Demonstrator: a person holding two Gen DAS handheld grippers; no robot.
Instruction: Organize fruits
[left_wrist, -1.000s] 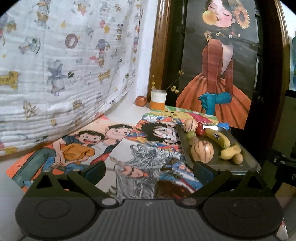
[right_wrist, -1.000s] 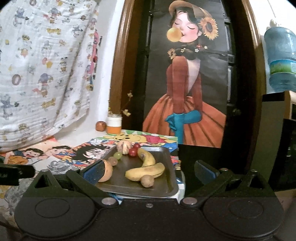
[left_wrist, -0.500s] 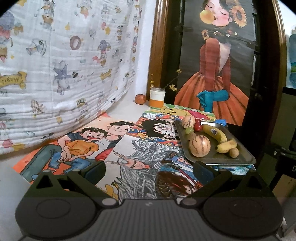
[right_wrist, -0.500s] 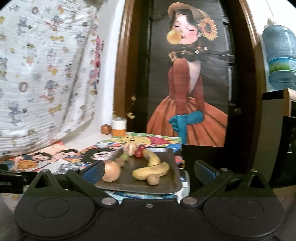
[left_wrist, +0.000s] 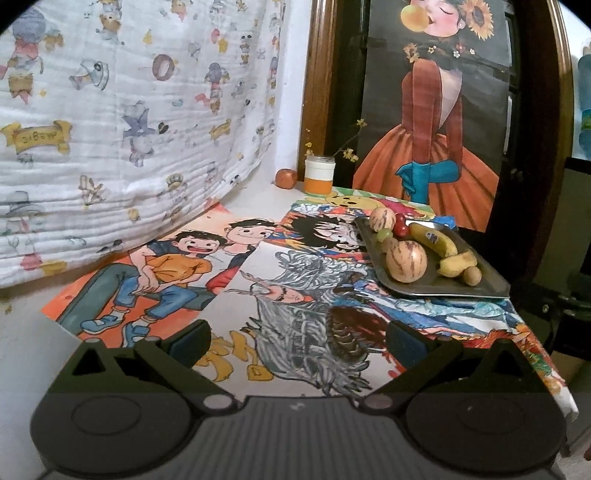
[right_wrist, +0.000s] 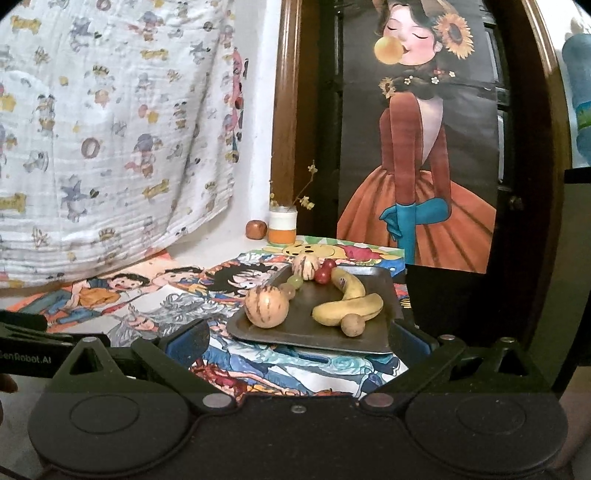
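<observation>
Fruits on tray (right_wrist: 373, 341), 2 bananas (right_wrist: 347, 308), both grippers (left_wrist: 297, 341) (right_wrist: 299, 341) wide, empty, "Robot.AI" lettering (right_wrist: 24, 359).

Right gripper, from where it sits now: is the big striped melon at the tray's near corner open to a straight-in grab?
Probably yes. The right gripper is open and empty, and the striped melon sits ahead at the tray edge, unblocked.

The tray (right_wrist: 325, 334) is dull grey metal. The hanging cloth (left_wrist: 122, 122) looks crinkled and matt, the door frame (right_wrist: 286, 110) glossy brown wood, and both grippers matt black plastic.
</observation>
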